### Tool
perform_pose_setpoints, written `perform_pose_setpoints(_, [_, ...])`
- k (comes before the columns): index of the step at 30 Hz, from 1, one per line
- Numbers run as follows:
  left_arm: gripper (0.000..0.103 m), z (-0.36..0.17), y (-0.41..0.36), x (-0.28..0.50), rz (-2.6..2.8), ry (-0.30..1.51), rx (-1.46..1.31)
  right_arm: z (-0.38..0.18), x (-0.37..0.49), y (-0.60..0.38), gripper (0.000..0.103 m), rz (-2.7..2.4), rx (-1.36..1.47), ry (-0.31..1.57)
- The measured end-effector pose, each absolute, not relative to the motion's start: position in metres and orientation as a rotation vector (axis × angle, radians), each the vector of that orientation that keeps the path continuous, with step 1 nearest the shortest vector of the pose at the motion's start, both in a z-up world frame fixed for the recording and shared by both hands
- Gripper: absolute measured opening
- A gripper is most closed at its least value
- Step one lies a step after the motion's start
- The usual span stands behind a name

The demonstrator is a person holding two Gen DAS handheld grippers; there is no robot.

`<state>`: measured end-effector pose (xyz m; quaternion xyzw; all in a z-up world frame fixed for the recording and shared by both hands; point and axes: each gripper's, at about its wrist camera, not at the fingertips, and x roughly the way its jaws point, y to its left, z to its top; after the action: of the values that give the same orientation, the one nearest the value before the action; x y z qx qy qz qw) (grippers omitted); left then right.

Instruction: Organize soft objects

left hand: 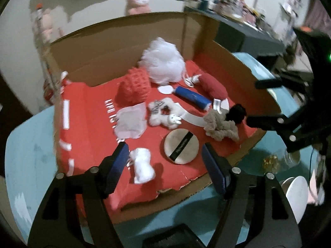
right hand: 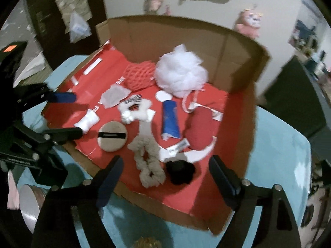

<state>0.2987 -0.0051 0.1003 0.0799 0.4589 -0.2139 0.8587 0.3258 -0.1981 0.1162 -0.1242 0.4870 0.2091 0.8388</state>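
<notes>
An open cardboard box [left hand: 99, 55] with a red floor holds several soft things: a white mesh pouf [left hand: 163, 62], a red knit piece [left hand: 134, 84], a blue roll [left hand: 193, 97], a fluffy white scrunchie [left hand: 163, 113], a round beige puff [left hand: 181, 145] and a small white pad [left hand: 142, 165]. My left gripper [left hand: 164, 146] hangs open above the puff and the white pad, holding nothing. My right gripper [right hand: 165, 159] is open over a beige scrunchie [right hand: 148, 165] and a black scrunchie [right hand: 180, 171], which lie on the box floor with nothing pressing on them.
The box sits on a teal table [left hand: 31, 155]. A white round object [left hand: 295, 194] and a gold trinket [left hand: 271, 162] lie on the table beside the box. Pink plush toys [left hand: 138, 2] hang on the far wall. The box's back and side walls stand upright.
</notes>
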Motion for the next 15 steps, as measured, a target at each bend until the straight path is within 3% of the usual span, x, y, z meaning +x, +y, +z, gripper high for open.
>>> perform_pose_setpoints(7, [0.079,0.106,0.005,0.276,-0.302,0.903,0.098,0.118,0.298,-0.215,0.101,0.302,-0.195,0.974])
perform_pose_setpoints(15, [0.083,0.098,0.013,0.260,-0.166,0.857,0.034,0.111,0.284,-0.225,0.103,0.202,-0.137,0.933])
